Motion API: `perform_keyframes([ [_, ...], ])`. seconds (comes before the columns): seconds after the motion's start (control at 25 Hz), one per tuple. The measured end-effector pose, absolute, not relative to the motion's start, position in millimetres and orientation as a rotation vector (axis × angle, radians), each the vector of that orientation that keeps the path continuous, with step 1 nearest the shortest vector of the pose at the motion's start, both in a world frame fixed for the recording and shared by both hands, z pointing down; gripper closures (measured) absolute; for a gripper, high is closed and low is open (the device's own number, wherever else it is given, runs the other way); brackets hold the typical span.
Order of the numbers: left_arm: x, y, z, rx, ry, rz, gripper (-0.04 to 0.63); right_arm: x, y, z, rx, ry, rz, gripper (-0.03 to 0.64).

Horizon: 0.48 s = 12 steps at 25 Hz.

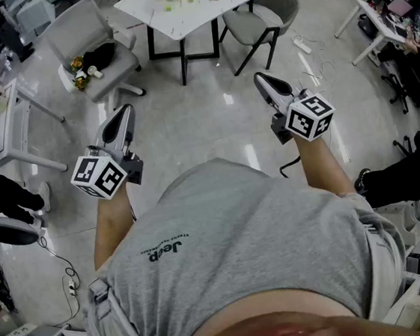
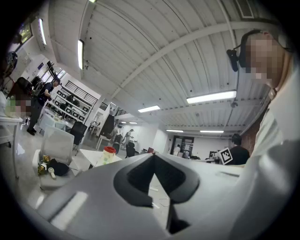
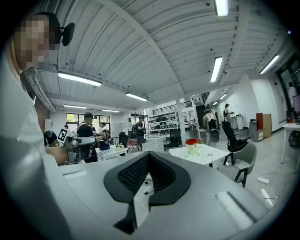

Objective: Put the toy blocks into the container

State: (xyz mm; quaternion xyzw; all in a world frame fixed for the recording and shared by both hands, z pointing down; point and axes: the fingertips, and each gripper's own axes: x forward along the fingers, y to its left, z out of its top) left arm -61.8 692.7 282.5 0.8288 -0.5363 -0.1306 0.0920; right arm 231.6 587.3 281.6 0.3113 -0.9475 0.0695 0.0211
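Polished grey floor (image 1: 204, 119) lies between the person and the white table (image 1: 200, 14), which stands at twelve o'clock, well apart from both grippers. On it stands the red-lidded container (image 3: 191, 146), with small pale toy blocks (image 3: 201, 151) scattered just beside it at about four o'clock. The left gripper (image 1: 122, 115) at ten o'clock and the right gripper (image 1: 264, 82) at two o'clock are held roughly level and aimed toward the table, likely carried that way while approaching. Each has its jaws pressed together with nothing between them. Judging by this, no block has been picked up yet.
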Motion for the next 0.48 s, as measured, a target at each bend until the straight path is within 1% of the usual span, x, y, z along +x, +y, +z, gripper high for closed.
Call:
perform_keyframes([
  [0.48,-58.2,686.2,281.6,2.466,-1.589,-0.397,0.540,234.8,581.4,278.3,0.955,-2.947,0.223,0.615],
])
